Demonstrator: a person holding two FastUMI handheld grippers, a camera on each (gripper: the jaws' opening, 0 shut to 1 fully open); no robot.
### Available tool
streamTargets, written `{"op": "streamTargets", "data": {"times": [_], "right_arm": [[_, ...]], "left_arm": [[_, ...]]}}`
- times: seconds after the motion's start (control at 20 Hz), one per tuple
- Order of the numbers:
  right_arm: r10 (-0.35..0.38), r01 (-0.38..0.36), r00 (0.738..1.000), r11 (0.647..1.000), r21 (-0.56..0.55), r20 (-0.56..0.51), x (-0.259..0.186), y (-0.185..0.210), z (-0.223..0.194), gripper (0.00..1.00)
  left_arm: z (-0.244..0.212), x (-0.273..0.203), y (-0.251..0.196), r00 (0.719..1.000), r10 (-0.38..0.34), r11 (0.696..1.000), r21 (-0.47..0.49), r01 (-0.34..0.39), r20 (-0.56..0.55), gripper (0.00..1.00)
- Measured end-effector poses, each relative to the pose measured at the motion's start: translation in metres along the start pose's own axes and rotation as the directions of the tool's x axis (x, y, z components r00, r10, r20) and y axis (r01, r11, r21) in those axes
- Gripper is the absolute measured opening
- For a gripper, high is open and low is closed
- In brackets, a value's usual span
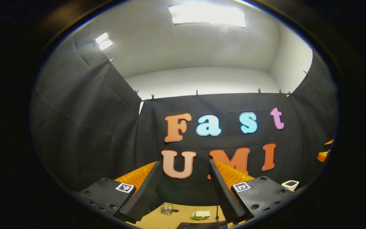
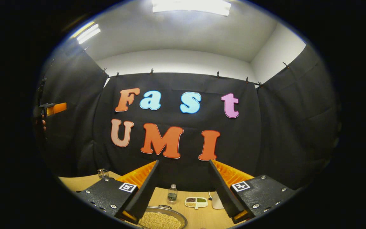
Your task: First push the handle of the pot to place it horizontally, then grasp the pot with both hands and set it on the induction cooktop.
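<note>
In the left gripper view, the left gripper (image 1: 184, 187) sits at the bottom of the frame with its two fingers spread wide, released and holding nothing. Between the fingers, low in the frame, a strip of wooden table (image 1: 157, 219) shows. On it stands a small clear jar (image 1: 166, 209), and to its right lies a small flat dish (image 1: 201, 215) with something green and pale in it. At the very bottom edge, a dark flat slab (image 1: 202, 225) shows, too little of it to tell what it is. A small white box (image 1: 290, 184) sits at the lower right, beyond the right finger. At the far right edge of the frame, a part of the other gripper (image 1: 324, 155) shows.

In the right gripper view, the right gripper (image 2: 183, 187) is at the bottom of the frame, its fingers likewise spread apart and gripping nothing. Below and between them, at the bottom centre, is the pot (image 2: 162, 218), a metal vessel filled with pale beans, standing on the table (image 2: 75, 181). Its handle cannot be made out clearly. Behind the pot stands a small plastic bottle (image 2: 172, 193), and to its right a divided dish (image 2: 196, 201) holding dark and green contents. A white object (image 2: 216, 202) lies just beside the right finger. A clear jar (image 2: 103, 173) stands at the lower left. At the left edge, a hand (image 2: 43, 122) holds the other gripper.
</note>
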State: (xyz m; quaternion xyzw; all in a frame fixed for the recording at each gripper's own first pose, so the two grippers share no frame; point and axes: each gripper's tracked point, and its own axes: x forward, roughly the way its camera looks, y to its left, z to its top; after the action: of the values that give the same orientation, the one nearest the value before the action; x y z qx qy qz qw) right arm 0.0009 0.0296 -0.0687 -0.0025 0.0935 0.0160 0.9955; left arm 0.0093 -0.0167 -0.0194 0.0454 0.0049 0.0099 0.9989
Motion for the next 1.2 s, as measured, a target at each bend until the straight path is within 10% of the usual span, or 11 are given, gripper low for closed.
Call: {"op": "streamTargets", "data": {"times": [0.5,1.2], "right_arm": [[0.18,-0.176,0.953,0.984,0.039,-0.244,-0.008,0.06,-0.09,0.89],[0.407,-0.337,0.65,0.911,0.237,-0.642,-0.04,0.147,-0.246,0.23]], "left_arm": [[-0.019,-0.001,-0.008,0.998,-0.023,1.0,-0.013,0.022,-0.054,0.97],[-0.061,0.005,0.012,0.99,0.025,0.999,0.031,-0.021,-0.139,0.97]]}}
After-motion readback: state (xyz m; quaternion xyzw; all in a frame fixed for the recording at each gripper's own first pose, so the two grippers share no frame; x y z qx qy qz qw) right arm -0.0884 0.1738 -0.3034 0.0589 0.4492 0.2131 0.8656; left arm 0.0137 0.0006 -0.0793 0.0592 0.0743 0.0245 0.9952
